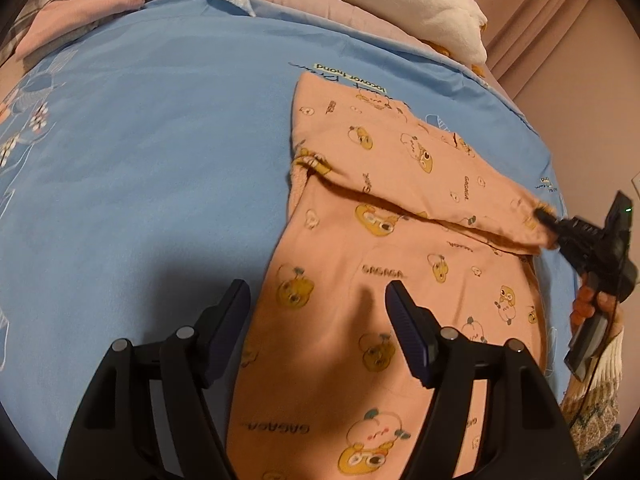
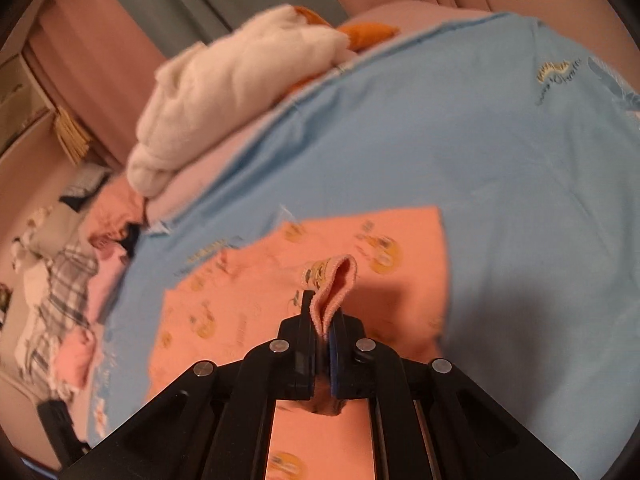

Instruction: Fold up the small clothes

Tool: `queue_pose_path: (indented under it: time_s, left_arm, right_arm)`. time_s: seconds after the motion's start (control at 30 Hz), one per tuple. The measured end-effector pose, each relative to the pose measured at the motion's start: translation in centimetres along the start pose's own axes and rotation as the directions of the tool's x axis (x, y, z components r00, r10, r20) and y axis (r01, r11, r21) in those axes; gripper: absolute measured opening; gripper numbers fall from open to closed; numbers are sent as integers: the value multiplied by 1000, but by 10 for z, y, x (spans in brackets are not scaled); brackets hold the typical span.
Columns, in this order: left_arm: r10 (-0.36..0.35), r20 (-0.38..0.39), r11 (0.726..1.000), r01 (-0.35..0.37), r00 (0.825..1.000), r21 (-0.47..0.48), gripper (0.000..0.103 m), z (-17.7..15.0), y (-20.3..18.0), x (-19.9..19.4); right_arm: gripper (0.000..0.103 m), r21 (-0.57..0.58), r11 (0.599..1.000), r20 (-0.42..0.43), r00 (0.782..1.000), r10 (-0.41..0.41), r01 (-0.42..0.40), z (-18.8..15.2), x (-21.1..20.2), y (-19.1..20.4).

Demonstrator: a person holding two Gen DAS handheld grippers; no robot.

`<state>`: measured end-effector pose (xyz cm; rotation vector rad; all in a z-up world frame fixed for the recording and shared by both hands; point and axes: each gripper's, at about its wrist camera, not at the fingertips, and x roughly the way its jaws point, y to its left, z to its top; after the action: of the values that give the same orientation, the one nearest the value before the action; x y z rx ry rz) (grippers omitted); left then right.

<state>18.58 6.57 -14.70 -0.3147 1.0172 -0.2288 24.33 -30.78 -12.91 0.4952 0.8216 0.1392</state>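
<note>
- Two black two-finger grippers are at work: the right gripper (image 2: 325, 322) is clenched on a ribbed cuff of the peach cotton garment printed with yellow cartoon faces (image 1: 360, 280), and a loop of that cuff (image 2: 340, 276) stands up out of its closed jaws.
- From the left wrist view, the right gripper (image 1: 546, 216) holds that cuff at the far right, with a long fold of fabric stretched from it back across the garment.
- Its partner, the left gripper (image 1: 316, 300), is released: its jaws stand wide apart above the near part of the garment, pinching nothing.
- Outward from the tools, the garment lies mostly flat on a light blue printed bedsheet (image 1: 140, 140); a cream fluffy blanket (image 2: 224, 92) is heaped at the far edge of the bed.
- Step in hand, as I judge it: carrying a sleeve across the body for a first fold.
- Next move likely calls for laying the cuff down flat over the body, then letting go; the free gripper could pin the fabric so it does not drag.
</note>
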Motion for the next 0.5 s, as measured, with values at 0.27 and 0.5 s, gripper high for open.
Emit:
queue_pose_path:
  time_s: [0.27, 0.5]
  left_arm:
    - [13, 32, 997, -15, 999, 71, 70, 31, -17, 7]
    - [-16, 69, 996, 9, 997, 94, 59, 60, -34, 26]
  right_arm:
    - [18, -30, 992, -27, 992, -120, 119, -2, 16, -14]
    - [20, -186, 971, 122, 984, -130, 151, -1, -13, 10]
